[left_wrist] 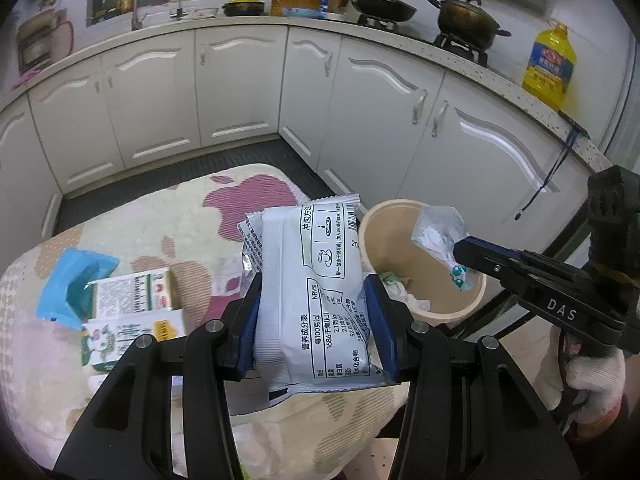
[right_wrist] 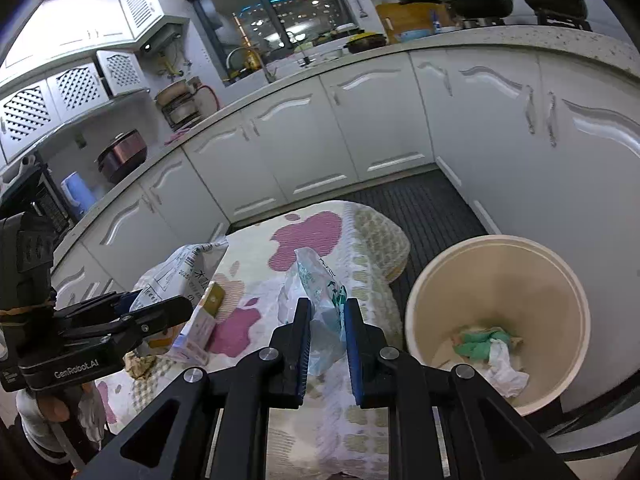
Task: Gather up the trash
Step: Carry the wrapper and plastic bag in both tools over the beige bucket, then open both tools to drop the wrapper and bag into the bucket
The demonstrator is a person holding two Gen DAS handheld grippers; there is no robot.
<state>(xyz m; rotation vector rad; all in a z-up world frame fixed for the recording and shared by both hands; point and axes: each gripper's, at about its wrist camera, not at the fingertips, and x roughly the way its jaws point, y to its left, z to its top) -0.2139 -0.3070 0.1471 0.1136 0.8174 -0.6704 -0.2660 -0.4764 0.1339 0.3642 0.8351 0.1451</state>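
My left gripper [left_wrist: 316, 292] is shut on a white printed snack packet [left_wrist: 316, 280] and holds it above the patterned table [left_wrist: 168, 216], left of the beige trash bin [left_wrist: 400, 240]. My right gripper [right_wrist: 328, 308] is shut on a crumpled clear plastic wrapper [right_wrist: 320, 280]; in the left wrist view that wrapper [left_wrist: 438, 236] hangs over the bin's opening. The bin [right_wrist: 496, 272] holds green and white crumpled scraps [right_wrist: 486, 346]. A blue pouch [left_wrist: 76, 284] and two small cartons [left_wrist: 132, 292] lie on the table at the left.
White kitchen cabinets [left_wrist: 240, 88] curve around the back above a dark floor mat [left_wrist: 224, 160]. Pots [left_wrist: 468, 20] and a yellow oil bottle [left_wrist: 550, 64] stand on the counter. A gloved hand [left_wrist: 588, 376] holds the right gripper.
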